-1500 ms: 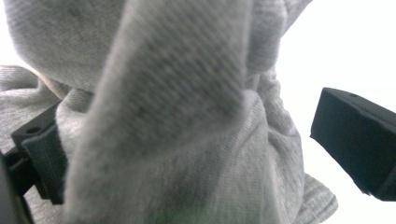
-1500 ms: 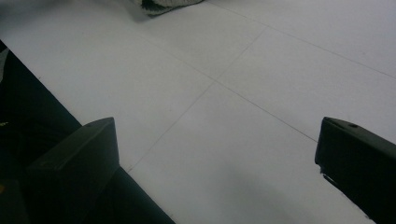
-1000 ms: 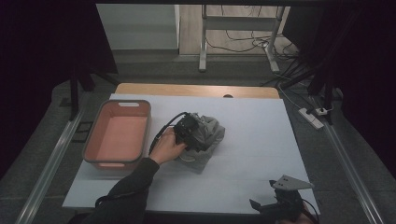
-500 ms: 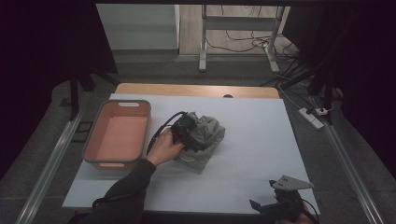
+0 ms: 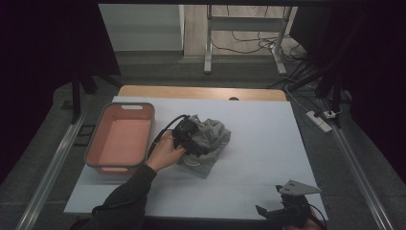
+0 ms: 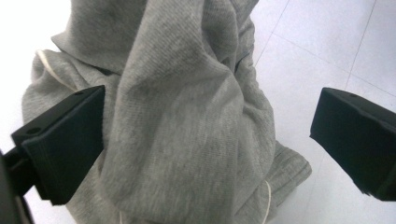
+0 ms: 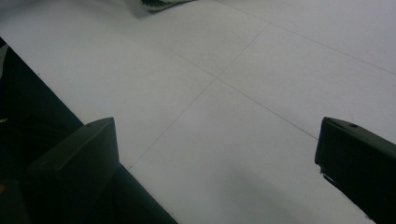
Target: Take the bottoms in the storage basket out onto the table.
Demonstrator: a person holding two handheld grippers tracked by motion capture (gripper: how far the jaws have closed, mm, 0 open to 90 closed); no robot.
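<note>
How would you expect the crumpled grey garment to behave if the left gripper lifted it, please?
The grey knit garment lies in soft folds, so it would probably droop and unfold when lifted. The left gripper has its jaws open around one fold; its pale drawstring may dangle.

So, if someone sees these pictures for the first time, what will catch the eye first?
Probably the crumpled grey garment in the middle of the white table, with the left gripper open around one of its folds. Next, the pink basket at the table's left side, and the right gripper open at the near right edge.
</note>
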